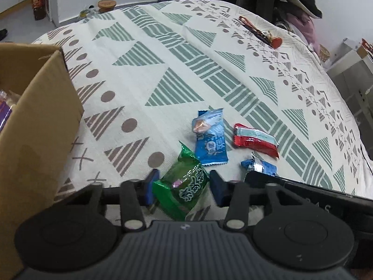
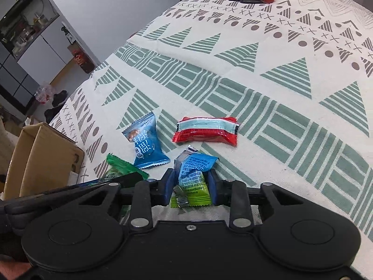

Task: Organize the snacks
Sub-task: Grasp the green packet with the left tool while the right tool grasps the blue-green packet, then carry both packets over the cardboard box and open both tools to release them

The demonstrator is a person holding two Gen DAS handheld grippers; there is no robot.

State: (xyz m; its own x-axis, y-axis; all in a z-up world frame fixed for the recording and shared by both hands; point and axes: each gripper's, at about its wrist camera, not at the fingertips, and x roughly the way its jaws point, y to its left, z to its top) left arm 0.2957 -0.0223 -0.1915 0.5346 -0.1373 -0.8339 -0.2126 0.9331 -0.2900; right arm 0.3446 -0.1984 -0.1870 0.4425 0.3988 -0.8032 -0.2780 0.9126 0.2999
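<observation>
Down on the woven, triangle-patterned cloth (image 1: pixel 163 53), the left gripper (image 1: pixel 184 183) straddles a crinkly green plastic snack packet (image 1: pixel 184 182), jaws spread and not pinching it. The right gripper (image 2: pixel 192 184) is clamped on a glossy blue-and-lime foil sachet (image 2: pixel 194 175). A blue pillow pack (image 2: pixel 145 140) and red-striped wrapper (image 2: pixel 206 131) lie nearby; a corrugated cardboard box (image 1: pixel 39 126) stands left.

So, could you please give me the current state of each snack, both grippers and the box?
Green packet: between the left gripper's fingers, jaws apart around it.
Blue-green packet: pinched in the right gripper.
Blue packet: lying loose on the cloth.
Red packet: lying loose on the cloth.
Box: open, with some items inside.
</observation>
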